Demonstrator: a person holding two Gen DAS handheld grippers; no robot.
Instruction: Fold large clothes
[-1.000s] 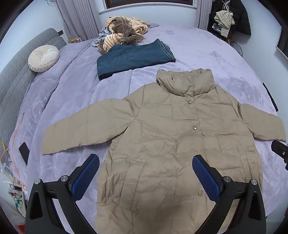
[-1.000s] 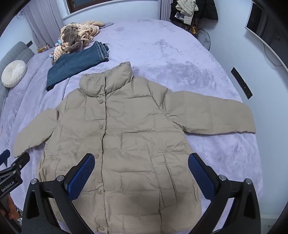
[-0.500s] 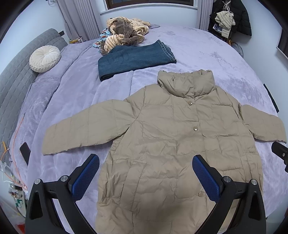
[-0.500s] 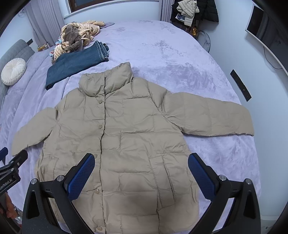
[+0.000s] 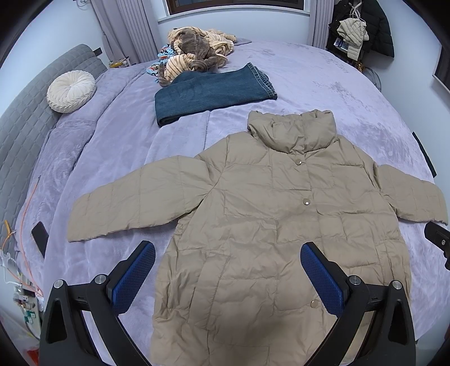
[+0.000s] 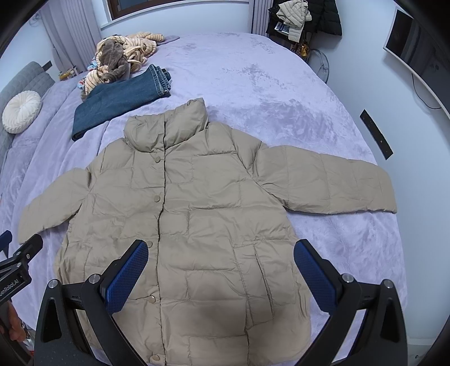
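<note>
A beige quilted puffer jacket [image 5: 270,225] [image 6: 197,214] lies flat, front up and buttoned, on the lilac bed with both sleeves spread sideways and the collar pointing away. My left gripper [image 5: 227,278] hovers open above the jacket's lower left part, nothing between its blue pads. My right gripper [image 6: 220,274] is open too, above the lower hem area, holding nothing. The left sleeve cuff [image 5: 81,225] lies near the bed's left side. The right sleeve cuff [image 6: 385,194] reaches toward the bed's right edge.
Folded dark blue jeans [image 5: 213,93] lie beyond the collar, with a heap of striped and brown clothes [image 5: 194,53] behind them. A round white cushion [image 5: 70,91] rests by the grey headboard. A black phone [image 5: 39,239] lies at the left edge. Coats [image 6: 301,17] hang at the far wall.
Both views have shifted slightly, with the jacket sitting a little lower and nearer in frame. The jacket itself has not moved and both grippers have stayed open.
</note>
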